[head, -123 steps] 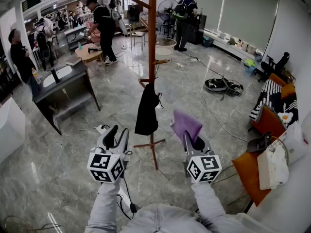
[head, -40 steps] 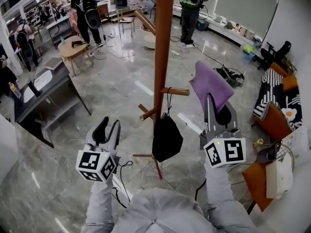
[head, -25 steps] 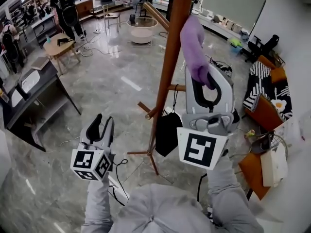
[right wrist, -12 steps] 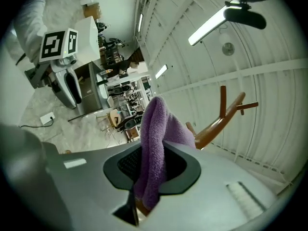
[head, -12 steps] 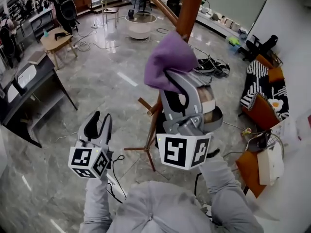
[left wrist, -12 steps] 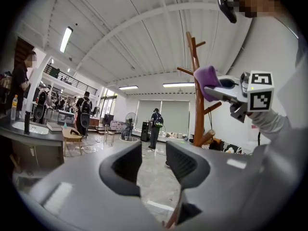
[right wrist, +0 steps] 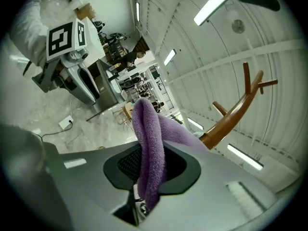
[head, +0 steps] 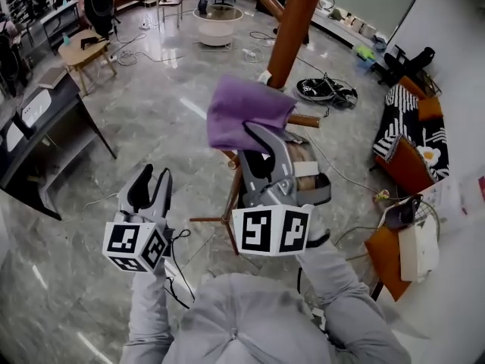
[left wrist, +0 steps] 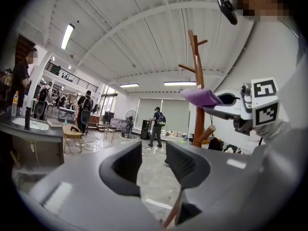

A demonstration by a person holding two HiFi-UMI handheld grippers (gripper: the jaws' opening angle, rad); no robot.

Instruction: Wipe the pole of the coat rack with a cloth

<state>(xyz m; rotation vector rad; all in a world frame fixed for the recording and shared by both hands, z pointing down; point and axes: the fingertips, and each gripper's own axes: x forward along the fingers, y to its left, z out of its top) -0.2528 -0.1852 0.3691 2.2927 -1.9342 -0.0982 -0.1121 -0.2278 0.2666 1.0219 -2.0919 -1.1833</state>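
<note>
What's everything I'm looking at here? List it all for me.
coat rack pole: one, brown wood, centre, ahead of the person
cloth: one, purple, pinched in the right gripper, near the pole
desk: one, dark, left
round table: one, light wood, upper left
cables: one tangle, dark, on the floor right of the pole
people: several, dark clothes, far across the hall
left gripper: one, grey, lower left, jaws apart, empty
right gripper: one, grey, centre, shut on the cloth
</note>
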